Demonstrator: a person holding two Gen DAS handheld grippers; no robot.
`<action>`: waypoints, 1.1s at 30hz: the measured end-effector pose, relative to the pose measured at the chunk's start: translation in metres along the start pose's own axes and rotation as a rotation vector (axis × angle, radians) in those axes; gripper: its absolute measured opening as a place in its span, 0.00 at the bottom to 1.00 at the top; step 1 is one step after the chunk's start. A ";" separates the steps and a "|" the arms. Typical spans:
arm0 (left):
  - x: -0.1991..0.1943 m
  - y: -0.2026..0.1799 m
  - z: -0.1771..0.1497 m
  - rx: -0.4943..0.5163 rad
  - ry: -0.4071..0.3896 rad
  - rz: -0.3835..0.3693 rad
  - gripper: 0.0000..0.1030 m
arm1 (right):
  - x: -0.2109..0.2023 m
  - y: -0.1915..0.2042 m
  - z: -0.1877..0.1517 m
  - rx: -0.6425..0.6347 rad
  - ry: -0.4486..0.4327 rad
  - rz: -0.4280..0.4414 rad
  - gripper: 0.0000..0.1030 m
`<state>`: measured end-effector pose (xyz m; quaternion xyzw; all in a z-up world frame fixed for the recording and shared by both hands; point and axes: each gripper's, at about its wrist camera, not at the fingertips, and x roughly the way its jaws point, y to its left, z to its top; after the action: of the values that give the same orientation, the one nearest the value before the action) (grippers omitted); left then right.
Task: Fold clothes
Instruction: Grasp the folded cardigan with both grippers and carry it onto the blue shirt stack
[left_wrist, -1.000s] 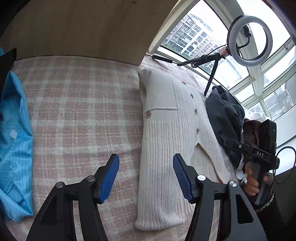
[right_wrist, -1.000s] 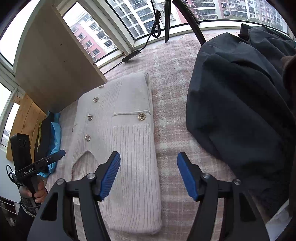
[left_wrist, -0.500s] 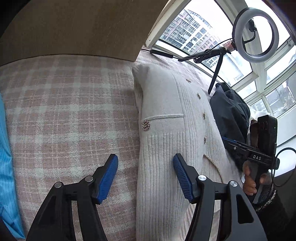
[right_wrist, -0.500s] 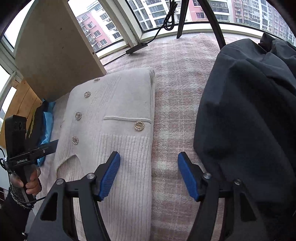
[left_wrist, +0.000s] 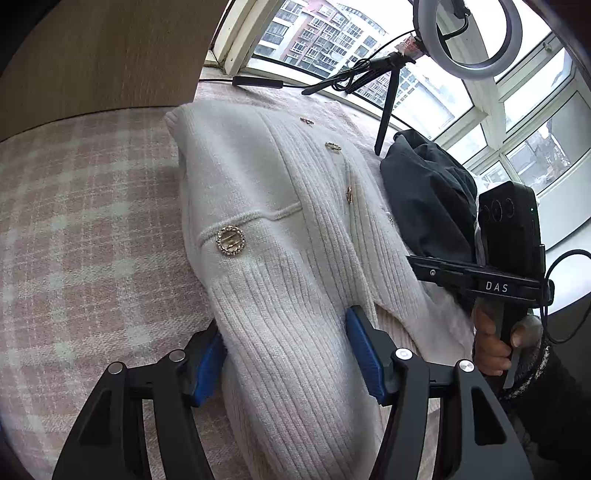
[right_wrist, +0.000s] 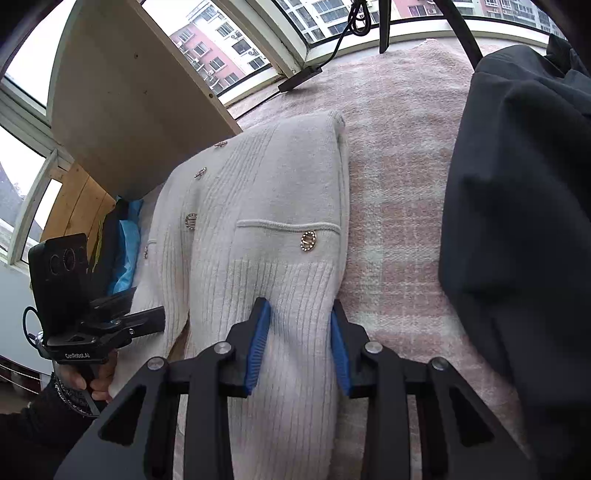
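1. My left gripper (left_wrist: 286, 349) straddles the left folded edge of the cream cardigan (left_wrist: 280, 236). Blue pads sit on either side of the ribbed knit; I can't tell whether they've clamped it.
2. My right gripper (right_wrist: 297, 349) has its pads pressed against both sides of the right folded edge, knit bunched between them, so it's grasping the cardigan.
3. The cardigan lies folded lengthwise on the pink plaid blanket (right_wrist: 399, 206), buttons up.
4. A dark jacket (right_wrist: 517, 192) is heaped to its right, apart from it.
5. Blue garment (right_wrist: 129, 251) is on the far left, beside the wooden board (right_wrist: 122, 110).
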<state>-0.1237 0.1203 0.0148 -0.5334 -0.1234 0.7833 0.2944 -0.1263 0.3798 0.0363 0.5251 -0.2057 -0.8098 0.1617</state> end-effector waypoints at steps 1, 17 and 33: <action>0.000 0.002 0.001 -0.014 0.002 -0.015 0.52 | 0.000 -0.001 0.000 0.008 0.003 0.013 0.32; -0.003 -0.001 -0.001 -0.047 -0.024 -0.067 0.31 | 0.001 0.005 -0.001 0.096 0.015 0.193 0.19; -0.054 -0.033 0.010 -0.018 -0.123 -0.087 0.29 | -0.051 0.084 0.000 0.015 -0.089 0.254 0.15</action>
<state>-0.1076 0.1155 0.0770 -0.4809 -0.1711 0.8000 0.3152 -0.1017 0.3313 0.1188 0.4597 -0.2838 -0.8036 0.2496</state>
